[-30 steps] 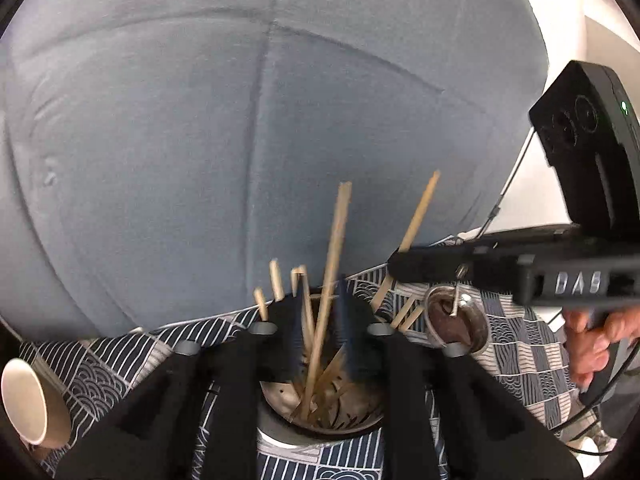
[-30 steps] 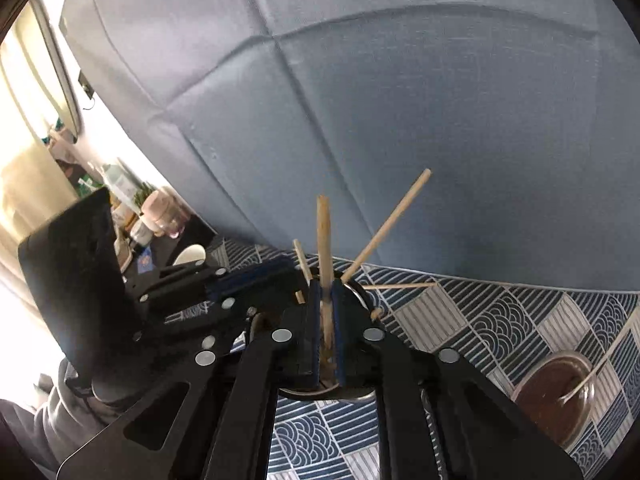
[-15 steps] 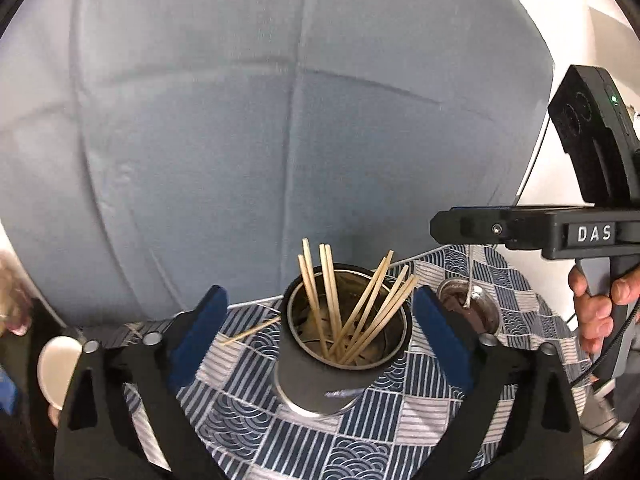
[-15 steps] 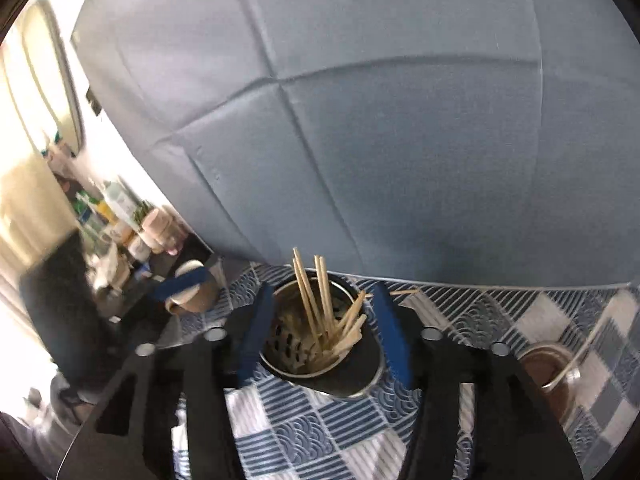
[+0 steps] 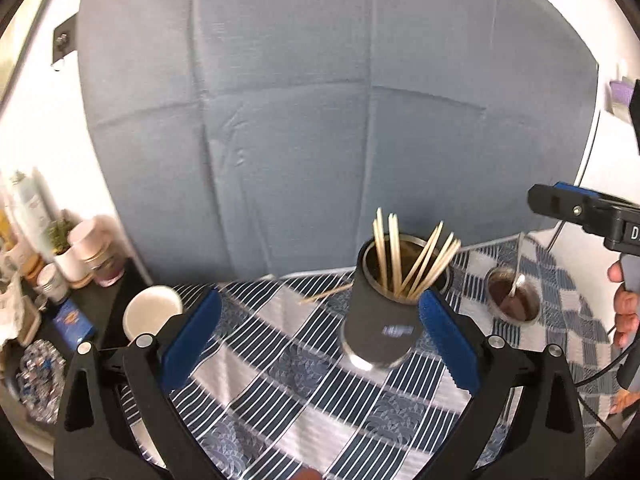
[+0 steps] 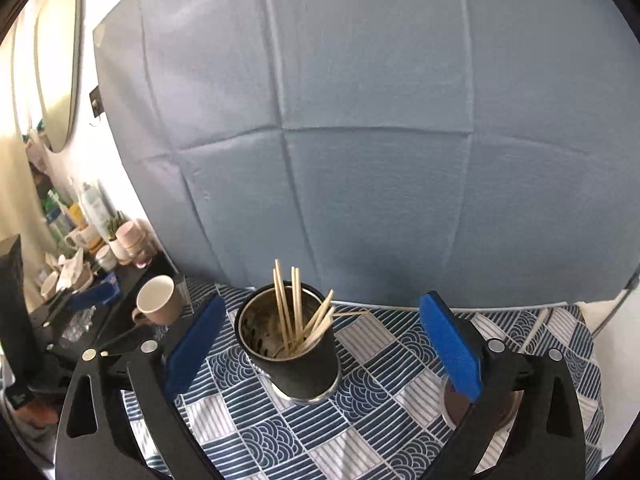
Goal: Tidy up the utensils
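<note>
Partly claw-hidden: brown bowl

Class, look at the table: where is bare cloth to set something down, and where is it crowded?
Free: the tablecloth between the white cup and the chopstick holder. Crowded: the side shelf; a loose chopstick lies behind the holder.

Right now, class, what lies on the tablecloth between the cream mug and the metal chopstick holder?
In the left wrist view, between the cream mug and the chopstick holder, only one loose chopstick lies on the tablecloth, close by the holder.
</note>
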Demonstrator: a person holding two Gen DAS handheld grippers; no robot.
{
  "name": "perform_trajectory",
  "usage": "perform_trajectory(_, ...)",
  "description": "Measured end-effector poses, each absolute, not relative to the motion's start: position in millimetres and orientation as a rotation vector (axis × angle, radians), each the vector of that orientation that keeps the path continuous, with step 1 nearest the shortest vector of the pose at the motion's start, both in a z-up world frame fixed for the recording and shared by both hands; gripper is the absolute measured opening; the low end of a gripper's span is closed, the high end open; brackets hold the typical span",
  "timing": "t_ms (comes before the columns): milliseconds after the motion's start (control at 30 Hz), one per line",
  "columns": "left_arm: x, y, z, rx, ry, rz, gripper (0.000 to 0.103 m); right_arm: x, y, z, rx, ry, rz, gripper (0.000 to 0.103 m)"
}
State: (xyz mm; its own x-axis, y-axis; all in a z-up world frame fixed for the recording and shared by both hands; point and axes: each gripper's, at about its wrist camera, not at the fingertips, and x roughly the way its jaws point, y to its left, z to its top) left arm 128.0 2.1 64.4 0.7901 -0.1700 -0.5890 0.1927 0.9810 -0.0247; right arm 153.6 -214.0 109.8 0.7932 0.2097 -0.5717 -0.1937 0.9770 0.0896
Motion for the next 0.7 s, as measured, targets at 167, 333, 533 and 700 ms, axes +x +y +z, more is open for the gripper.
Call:
perform_trajectory(167, 92.0, 6.7, 56.0, 0.047, 0.636, -0.103, 0.097, 112.6, -203.5, 87.4, -0.030, 0.676, 0.275, 0.095)
perform_trajectory(333, 66.4, 2.0, 35.6, 0.112, 0.754, -0.075, 0.097, 77.9, -202.5, 63.7, -0.010, 0.743, 0.289, 0.095)
perform_trajectory(533, 34.9, 1.1, 28.3, 0.065, 0.807, -0.051, 0.097, 49.8, -205.3, 44.1, 0.014, 0.798, 0.280, 0.095)
perform_trajectory(700, 13.9, -13.0, 32.5, 0.080, 0.769, -0.102, 0.097, 25.7, -215.6, 45.6, 0.063, 0.771, 0.212, 0.095)
